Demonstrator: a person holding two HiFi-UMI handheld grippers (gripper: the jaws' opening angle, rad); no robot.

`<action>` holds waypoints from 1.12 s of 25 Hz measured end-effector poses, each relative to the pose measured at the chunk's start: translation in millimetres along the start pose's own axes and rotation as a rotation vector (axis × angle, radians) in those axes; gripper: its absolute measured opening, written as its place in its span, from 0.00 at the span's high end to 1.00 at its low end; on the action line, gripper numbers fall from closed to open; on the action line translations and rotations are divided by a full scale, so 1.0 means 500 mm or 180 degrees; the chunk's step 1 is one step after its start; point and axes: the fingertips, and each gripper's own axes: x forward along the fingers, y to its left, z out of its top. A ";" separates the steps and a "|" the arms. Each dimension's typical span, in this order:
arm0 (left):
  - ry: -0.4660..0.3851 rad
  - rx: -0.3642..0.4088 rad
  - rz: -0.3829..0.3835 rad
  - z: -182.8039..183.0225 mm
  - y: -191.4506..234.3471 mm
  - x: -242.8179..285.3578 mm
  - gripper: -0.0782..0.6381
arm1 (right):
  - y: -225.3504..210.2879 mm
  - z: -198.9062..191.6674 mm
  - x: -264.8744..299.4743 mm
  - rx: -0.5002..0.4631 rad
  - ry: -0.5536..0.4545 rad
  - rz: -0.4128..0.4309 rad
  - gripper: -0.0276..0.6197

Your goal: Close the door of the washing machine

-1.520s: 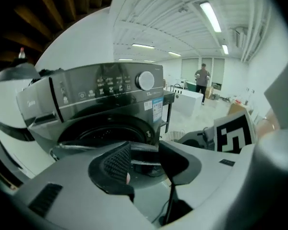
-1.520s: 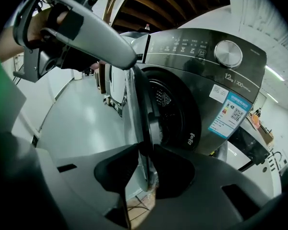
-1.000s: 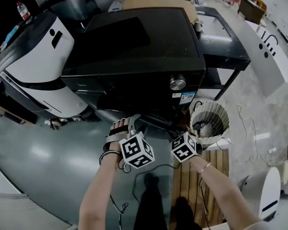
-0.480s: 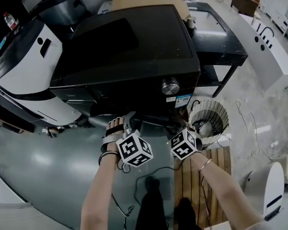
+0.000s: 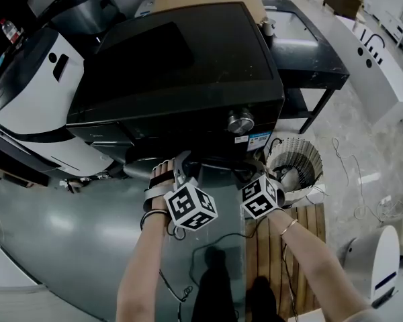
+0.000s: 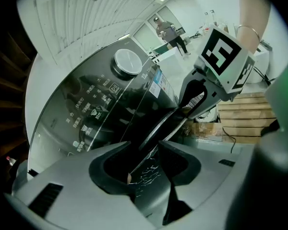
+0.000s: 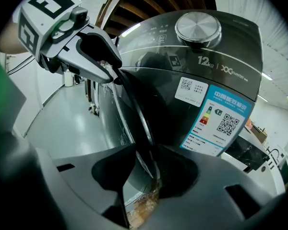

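Observation:
The black front-loading washing machine (image 5: pixel 188 66) fills the middle of the head view. Its round door (image 5: pixel 215 168) stands a little ajar at the front, below the silver dial (image 5: pixel 240 121). My left gripper (image 5: pixel 187 166) and right gripper (image 5: pixel 247 176) both reach the door's outer edge. In the left gripper view, the left gripper (image 6: pixel 146 164) straddles the door's rim (image 6: pixel 158 133) with a gap showing beside it. In the right gripper view, the right gripper (image 7: pixel 146 169) is opening, and the rim (image 7: pixel 137 114) runs between its jaws. Each view shows the other gripper on the same rim.
A white machine (image 5: pixel 47 92) stands close on the left, and a black table (image 5: pixel 309 45) at the back right. A wicker basket (image 5: pixel 292 166) sits right of the door, with a wooden slat mat (image 5: pixel 282 247) below it. A cable (image 5: pixel 218 237) trails over the grey floor.
Both grippers have crept a little closer to the machine's front, and the door's edge has gone with them.

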 end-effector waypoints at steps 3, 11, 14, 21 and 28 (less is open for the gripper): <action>-0.0020 -0.0037 0.0025 0.001 0.000 0.002 0.62 | -0.002 -0.001 0.002 0.0006 -0.0006 -0.0028 0.73; -0.0053 -0.0047 0.0046 0.002 0.011 0.011 0.62 | -0.011 0.008 0.012 -0.0037 0.0031 -0.0096 0.73; -0.0059 -0.0056 0.0047 0.000 0.013 0.013 0.62 | -0.011 0.011 0.014 -0.0063 0.0017 -0.0115 0.73; -0.0081 -0.0063 0.0044 0.002 0.015 0.015 0.62 | -0.014 0.012 0.018 -0.0048 0.0015 -0.0068 0.73; -0.0056 -0.0082 0.0066 0.002 0.008 0.013 0.62 | -0.010 0.005 0.015 -0.0079 0.0004 -0.0033 0.73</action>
